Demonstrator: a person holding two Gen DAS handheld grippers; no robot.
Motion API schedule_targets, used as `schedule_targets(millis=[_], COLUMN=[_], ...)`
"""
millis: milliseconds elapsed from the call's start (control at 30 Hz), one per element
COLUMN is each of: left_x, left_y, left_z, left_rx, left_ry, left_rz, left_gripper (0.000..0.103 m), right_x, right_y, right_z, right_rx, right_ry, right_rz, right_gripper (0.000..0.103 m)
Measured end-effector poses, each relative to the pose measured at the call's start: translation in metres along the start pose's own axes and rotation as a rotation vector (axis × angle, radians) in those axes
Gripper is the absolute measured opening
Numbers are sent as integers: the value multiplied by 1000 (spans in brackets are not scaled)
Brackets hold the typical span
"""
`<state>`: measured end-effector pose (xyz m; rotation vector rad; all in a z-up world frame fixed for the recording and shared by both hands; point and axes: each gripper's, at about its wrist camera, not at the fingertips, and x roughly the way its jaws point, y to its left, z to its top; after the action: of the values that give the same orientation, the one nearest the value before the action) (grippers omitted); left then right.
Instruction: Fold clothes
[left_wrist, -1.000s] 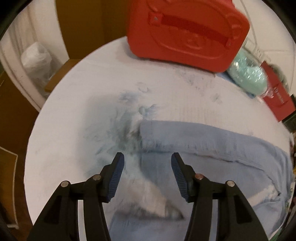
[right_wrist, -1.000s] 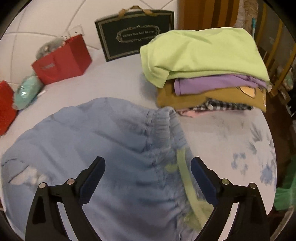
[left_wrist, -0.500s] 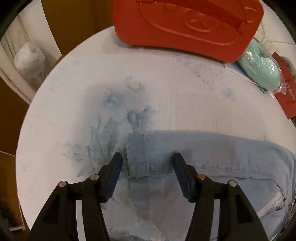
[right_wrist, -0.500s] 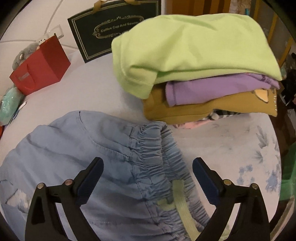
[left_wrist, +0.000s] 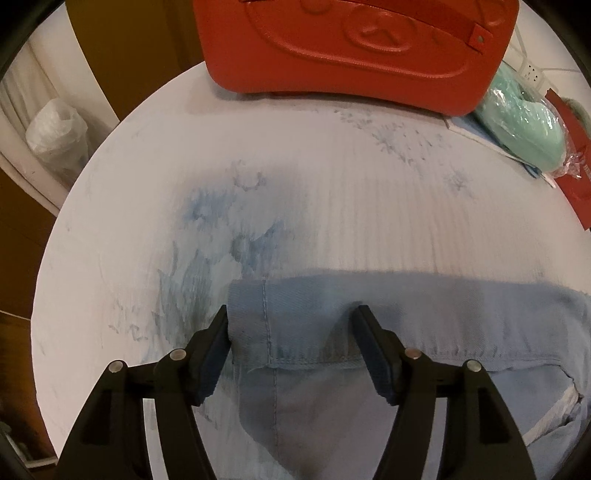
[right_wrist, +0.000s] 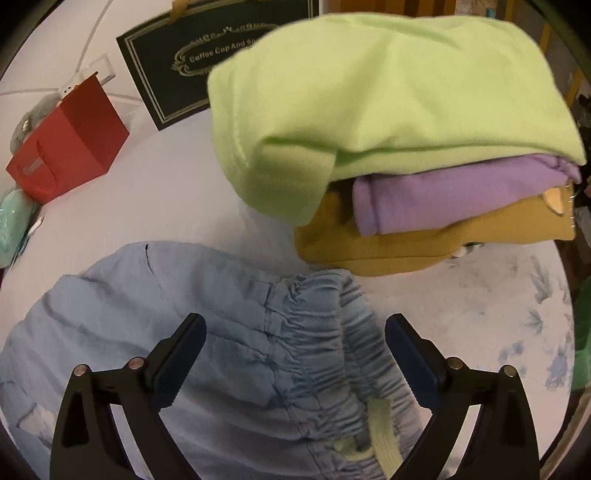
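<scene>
Blue jeans lie flat just in front of the folded stack. Both claws gape wide, holding nothing: left gripper over the hem, right gripper over the waistband. Probably pre-grab; next, pinch both ends.

The denim trousers are pale blue with a yellow-green drawstring. The tablecloth is white with blue floral print. The stack runs lime-green top, purple garment, mustard garment — beside a red box.
</scene>
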<state>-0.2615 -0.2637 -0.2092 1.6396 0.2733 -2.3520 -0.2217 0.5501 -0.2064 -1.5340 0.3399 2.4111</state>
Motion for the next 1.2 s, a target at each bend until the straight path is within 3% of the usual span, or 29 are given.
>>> schedule_targets(millis=[33, 67, 133, 200, 367, 467, 567, 733, 767, 833, 867, 900, 933, 967, 1067, 1200], left_x=[-2, -3, -10, -28, -130, -177, -172, -95, -89, -90, -97, -107, -117, -127, -131, -90], left_y=[-2, -5, -14, -23, -20, -14, 0, 26, 30, 35, 36, 36, 35, 34, 24, 5], left_z=[0, 2, 5, 8, 12, -16, -64, -136, -142, -144, -139, -131, -121, -110, -71, -26], left_rx=[4, 10, 39, 87, 74, 101, 125, 89, 76, 50, 40, 41, 48, 58, 86, 141], left_ry=[-10, -9, -20, -78, -331, -423, -353, 9, 35, 29, 2, -33, -71, -110, -165, -124], left_rz=[-5, -8, 10, 48, -13, -21, -29, 11, 15, 9, -2, -12, -18, -24, -47, -61], left_gripper=[40, 14, 10, 10, 10, 10, 10, 23, 25, 27, 32, 45, 53, 65, 67, 67], right_x=[4, 7, 7, -14, -76, -86, -74, -48, -48, -53, -58, -65, -72, -78, -94, -110], right_y=[1, 3, 8, 5, -25, -39, -46, -46, -46, -44, -42, -40, -39, -39, -35, -34], right_z=[1, 1, 2, 3, -3, -15, -41, -70, -71, -68, -66, -62, -60, -60, -55, -50], right_rx=[0, -3, -26, -31, 12, 17, 38, 34, 32, 21, 10, -5, -17, -25, -42, -59], right_ry=[9, 22, 17, -38, -139, -124, -67, 58, 63, 55, 43, 24, 7, -8, -50, -78], right_rz=[6, 3, -13, -4, 57, 78, 95, 78, 70, 55, 46, 39, 36, 39, 54, 42], right_gripper=[76, 38, 32, 10, 10, 10, 10, 15, 17, 25, 43, 72, 83, 88, 88, 88])
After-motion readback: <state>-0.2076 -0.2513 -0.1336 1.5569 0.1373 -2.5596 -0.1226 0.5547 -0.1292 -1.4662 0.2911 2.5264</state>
